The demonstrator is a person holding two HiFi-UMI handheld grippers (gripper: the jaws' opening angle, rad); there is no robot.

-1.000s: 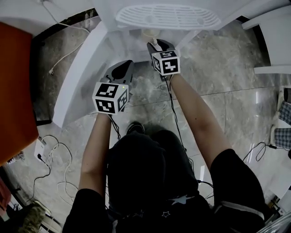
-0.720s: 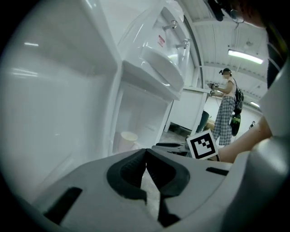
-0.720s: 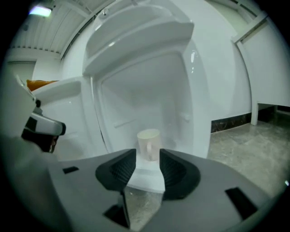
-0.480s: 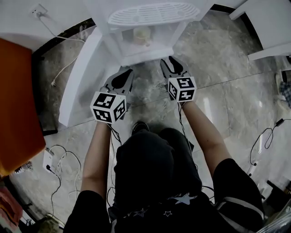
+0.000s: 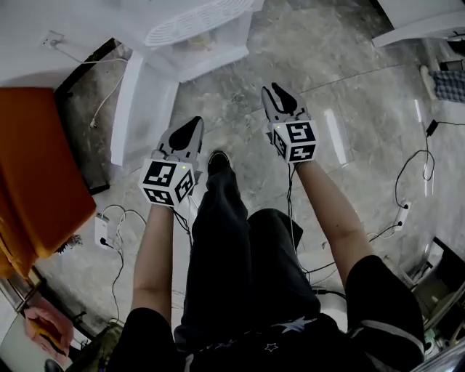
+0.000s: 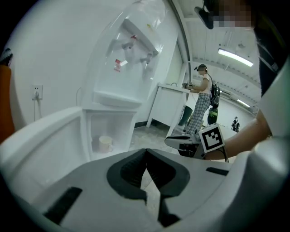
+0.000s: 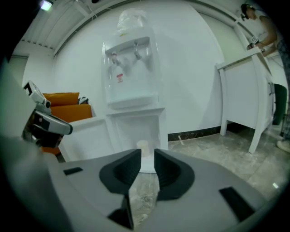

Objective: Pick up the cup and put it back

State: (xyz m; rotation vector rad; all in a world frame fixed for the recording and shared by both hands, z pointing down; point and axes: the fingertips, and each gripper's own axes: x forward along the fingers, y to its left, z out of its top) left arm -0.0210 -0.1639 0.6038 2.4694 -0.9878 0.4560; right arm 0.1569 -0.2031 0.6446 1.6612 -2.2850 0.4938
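1. Head view: the left claw (image 5: 190, 125) and the right claw (image 5: 272, 90) both hang over bare floor (image 5: 349, 87) with nothing in either one. The white water dispenser (image 5: 192, 18) is ahead of both and well apart, up-left of the right claw's tips. The cup is too small to make out here.
2. Left gripper view: the jaws are together with tips touching, and nothing is held. The cup (image 6: 105, 144) stands upright in the dispenser's open lower compartment (image 6: 118, 118). It is ahead and to the left of the claw's tips, well apart.
3. Right gripper view: the jaws stand narrow with a slim gap and have just been closing. Only floor shows between them. The cup (image 7: 142, 146) sits almost dead ahead, just above the gap in this view, but well apart and not touched.
4. Progress, as a judgement: with the cup in its compartment and both claws empty and clear, the put-back looks done. Little or nothing is left, unless another pick is due.
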